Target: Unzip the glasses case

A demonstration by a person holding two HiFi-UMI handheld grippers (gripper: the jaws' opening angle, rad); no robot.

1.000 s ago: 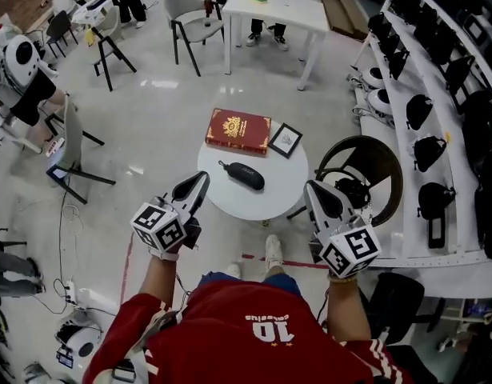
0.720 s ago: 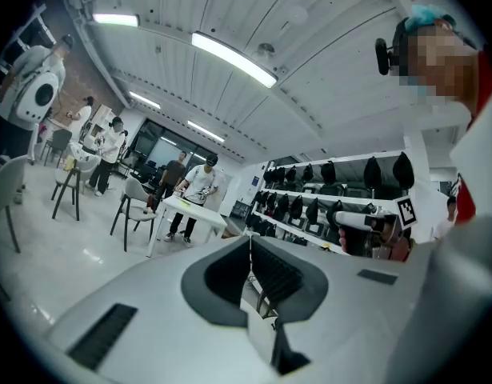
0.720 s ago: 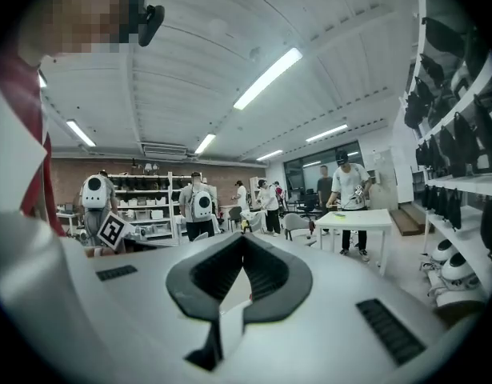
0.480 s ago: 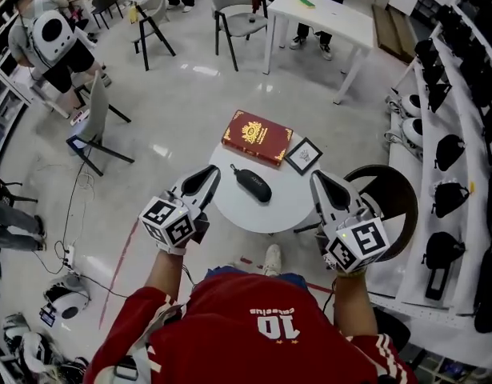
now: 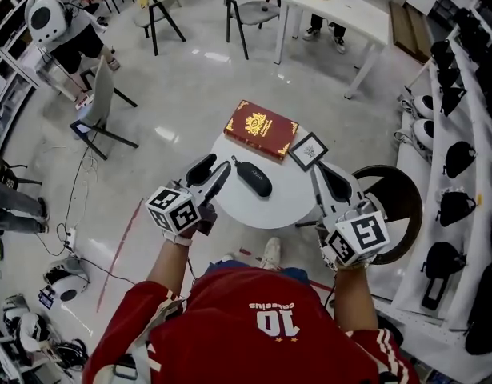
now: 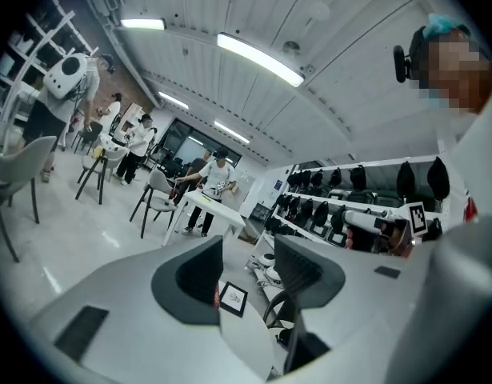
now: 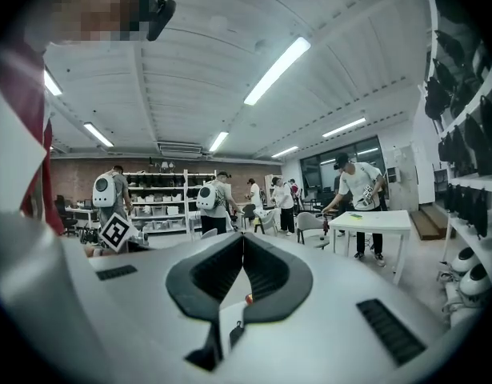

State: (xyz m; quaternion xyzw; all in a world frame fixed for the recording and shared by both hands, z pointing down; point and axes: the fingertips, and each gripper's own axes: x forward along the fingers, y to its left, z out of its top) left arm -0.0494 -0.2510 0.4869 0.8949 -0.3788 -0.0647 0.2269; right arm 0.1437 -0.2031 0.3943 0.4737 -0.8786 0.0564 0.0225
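Left jaws: left gripper (image 6: 250, 254) has its pads apart with nothing between them; they have just been opening; through the gap show the framed picture (image 6: 232, 297) and the table's edge
Right jaws: right gripper (image 7: 243, 238) has its pads together at the tips, holding nothing
Case, place: glasses case (image 5: 253, 177) lies on the round white table (image 5: 287, 209), between the two grippers, touched by neither; the left gripper (image 5: 210, 174) has its tips just beside the case's upper-left end; the right gripper (image 5: 321, 174) is at the table's right rim
Case, axis: long axis runs slantwise in the head view, from upper left to lower right; a thin tail sticks out at the upper-left end
Case, look: dark, oblong, rounded ends, lying flat; zip too small to make out
Around: red book (image 5: 261, 129) with a gold emblem beyond the case; the framed picture (image 5: 308, 150) to the book's right
Change: a second ago the left jaws were together and both grippers hung short of the table; case, book and picture lie as before
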